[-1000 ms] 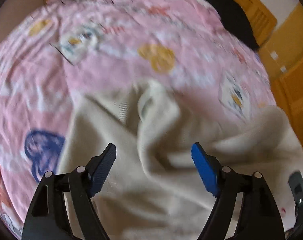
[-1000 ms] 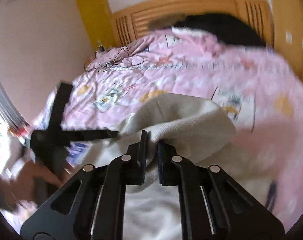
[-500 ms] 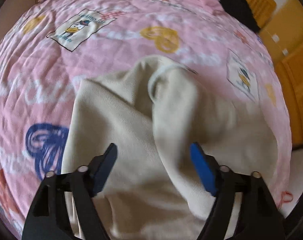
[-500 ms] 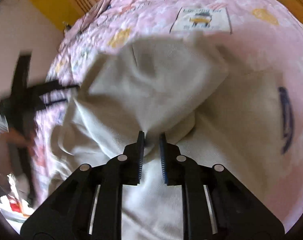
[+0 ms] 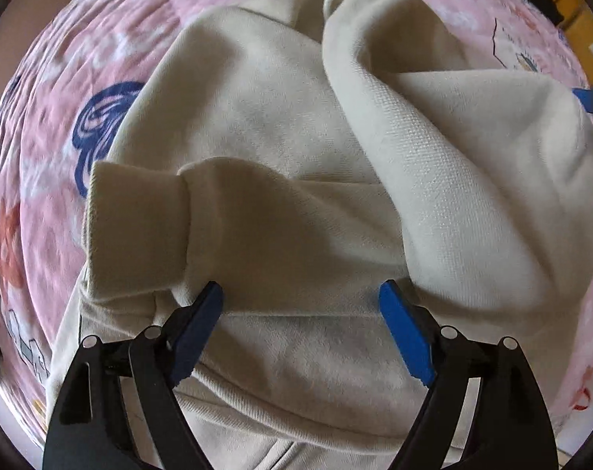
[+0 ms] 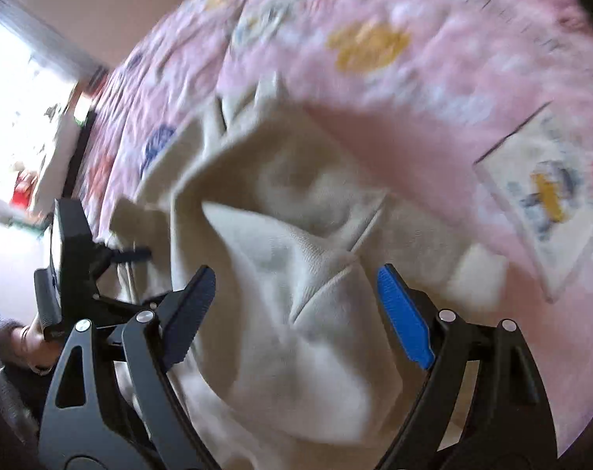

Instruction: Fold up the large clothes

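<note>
**One cream sweatshirt, half bunched up on the bed**

So there's one garment here, a cream sweatshirt (image 5: 280, 125), lying crumpled on a pink printed bedspread (image 5: 61, 58). One sleeve (image 5: 257, 231) is laid across the body with its ribbed cuff (image 5: 136, 227) pointing left. I can only count that one cuff; the other sleeve is probably somewhere in the lump on the right.

Two grippers. The left gripper (image 5: 301, 305) hangs right over the sleeve, jaws opening, pads wide apart and not pinching anything. The right gripper (image 6: 296, 293) has its jaws opening too, with a peaked fold of fabric (image 6: 296, 258) sitting between the pads but not squeezed, so it's let go. That view is pretty blurry. You can also see the left gripper (image 6: 136, 252) from the side in it, with a hand (image 6: 34, 342) on the handle.

Handling-wise this looks like thick, soft fleece: floppy, no stiffness, a bit of weight, not slippery or fragile. It'll sag and drag if you grab a single layer in the middle. I'd say take it by the cuff, hem or a shoulder seam, where the fabric is doubled up and gives the pads something to bite.
</note>
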`<state>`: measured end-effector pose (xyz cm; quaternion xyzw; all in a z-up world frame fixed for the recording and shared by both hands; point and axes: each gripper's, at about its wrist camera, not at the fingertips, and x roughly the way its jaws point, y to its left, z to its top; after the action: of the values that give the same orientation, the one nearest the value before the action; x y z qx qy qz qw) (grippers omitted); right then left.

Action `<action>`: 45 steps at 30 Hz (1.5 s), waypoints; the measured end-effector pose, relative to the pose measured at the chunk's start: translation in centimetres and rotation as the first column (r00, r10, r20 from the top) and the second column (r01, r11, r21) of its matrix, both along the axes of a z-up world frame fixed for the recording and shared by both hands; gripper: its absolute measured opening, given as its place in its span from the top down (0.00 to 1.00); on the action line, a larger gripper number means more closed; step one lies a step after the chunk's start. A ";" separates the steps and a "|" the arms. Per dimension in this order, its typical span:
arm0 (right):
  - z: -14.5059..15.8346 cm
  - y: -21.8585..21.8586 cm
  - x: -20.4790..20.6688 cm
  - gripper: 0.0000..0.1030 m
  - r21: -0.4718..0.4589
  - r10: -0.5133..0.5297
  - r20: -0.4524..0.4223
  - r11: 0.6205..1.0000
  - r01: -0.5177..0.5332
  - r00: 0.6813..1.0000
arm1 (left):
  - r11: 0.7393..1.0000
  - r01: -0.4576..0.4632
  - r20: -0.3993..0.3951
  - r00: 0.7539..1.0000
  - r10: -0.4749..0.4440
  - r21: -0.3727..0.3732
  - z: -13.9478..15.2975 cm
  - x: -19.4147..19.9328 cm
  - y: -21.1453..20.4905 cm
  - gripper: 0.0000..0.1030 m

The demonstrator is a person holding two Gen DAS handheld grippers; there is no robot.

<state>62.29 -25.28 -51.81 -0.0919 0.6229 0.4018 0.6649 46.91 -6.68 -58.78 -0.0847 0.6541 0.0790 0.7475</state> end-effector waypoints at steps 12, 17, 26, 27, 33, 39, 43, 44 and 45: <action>3.8 1.0 -2.0 0.87 -0.066 0.064 0.168 0.996 -0.054 0.984 | 0.998 -0.024 -0.008 1.000 0.024 -0.053 -0.8 2.0 0.8 0.19; 12.1 -0.3 -1.7 0.87 0.077 -0.045 0.310 0.997 0.022 0.950 | 0.996 -0.059 0.033 0.998 0.062 -0.072 0.0 4.0 1.2 0.19; 12.8 2.9 -8.3 0.87 -0.012 0.048 0.476 0.999 -0.048 0.878 | 0.987 -0.122 0.029 0.992 0.125 -0.103 0.8 10.0 1.2 0.20; 12.4 2.8 -8.6 0.87 -0.041 0.049 0.493 0.999 -0.033 0.869 | 0.987 -0.115 -0.018 0.993 0.113 -0.115 0.3 10.0 1.3 0.22; 9.0 3.4 -11.0 0.87 -0.072 -0.003 0.529 0.996 0.049 0.848 | 0.974 -0.086 -0.093 0.993 0.068 -0.211 1.6 3.5 4.1 0.26; 8.3 5.0 -14.0 0.87 -0.061 -0.025 0.567 0.996 0.072 0.824 | 0.944 -0.123 0.021 0.991 0.136 -0.305 4.3 0.8 3.5 0.18; 8.2 5.0 -15.5 0.87 -0.034 -0.032 0.547 0.998 0.060 0.836 | 0.968 -0.108 0.088 0.988 0.130 -0.228 1.0 3.9 1.5 0.17; 7.7 5.0 -15.8 0.87 -0.037 -0.027 0.532 0.998 0.055 0.846 | 0.975 -0.094 0.117 0.986 0.120 -0.203 0.8 4.9 0.7 0.17; 6.7 5.1 -16.4 0.87 -0.051 -0.020 0.526 0.997 0.055 0.850 | 0.982 -0.067 0.164 0.982 0.097 -0.177 0.8 5.6 0.5 0.17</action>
<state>45.86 -20.14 -45.15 -0.2072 0.4319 0.3283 0.8141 52.56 -6.23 -57.98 -0.1821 0.5876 0.0459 0.7871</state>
